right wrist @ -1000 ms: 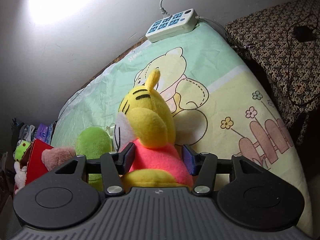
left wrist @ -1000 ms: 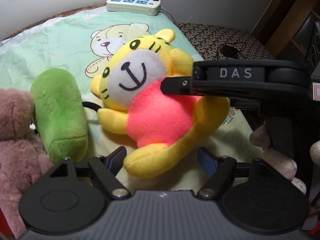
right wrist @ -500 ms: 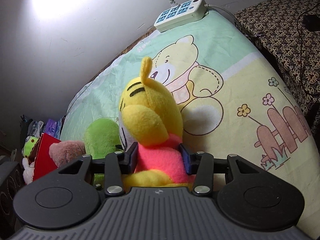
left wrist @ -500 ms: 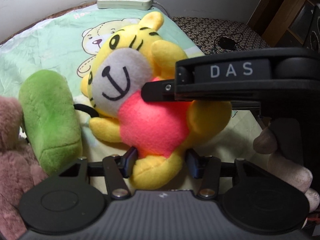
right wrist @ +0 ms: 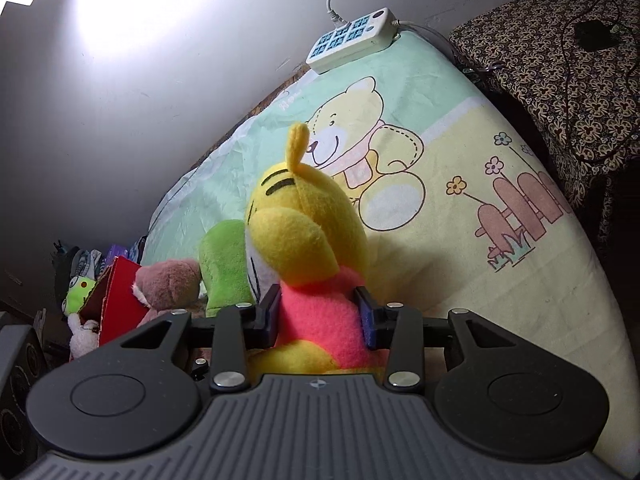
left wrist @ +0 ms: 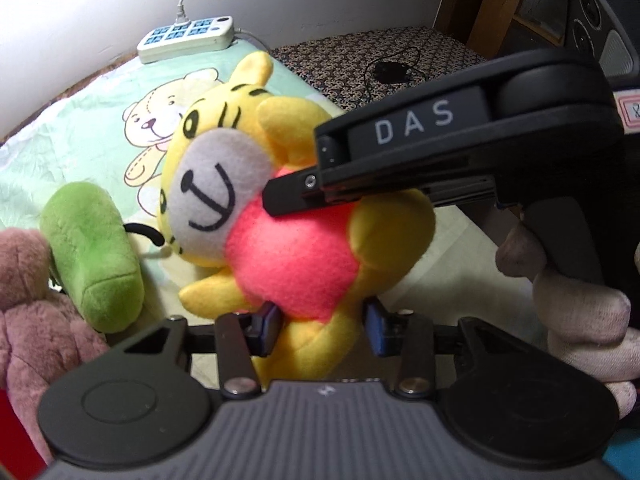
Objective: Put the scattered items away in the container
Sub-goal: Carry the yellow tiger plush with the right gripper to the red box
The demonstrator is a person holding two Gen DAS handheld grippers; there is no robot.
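Observation:
A yellow tiger plush [left wrist: 256,184] with a pink belly is held up off the bed sheet by both grippers. My left gripper [left wrist: 320,330] is shut on its lower body and leg. My right gripper [right wrist: 320,316] is shut on its pink torso [right wrist: 320,320] from the side; its body shows in the left wrist view [left wrist: 440,152]. A green plush [left wrist: 94,256] and a dusty-pink plush [left wrist: 28,312] lie at the left. A red container [right wrist: 116,304] stands at the far left in the right wrist view.
The bed has a bear-print sheet [right wrist: 440,152]. A white power strip [left wrist: 186,38] lies at its far edge by the wall. A patterned cloth surface [right wrist: 560,80] with a black cable sits at the right. More small toys [right wrist: 78,300] are beside the red container.
Both grippers have closed on the tiger plush. The plush has risen off the sheet and tilted, its head now leaning left.

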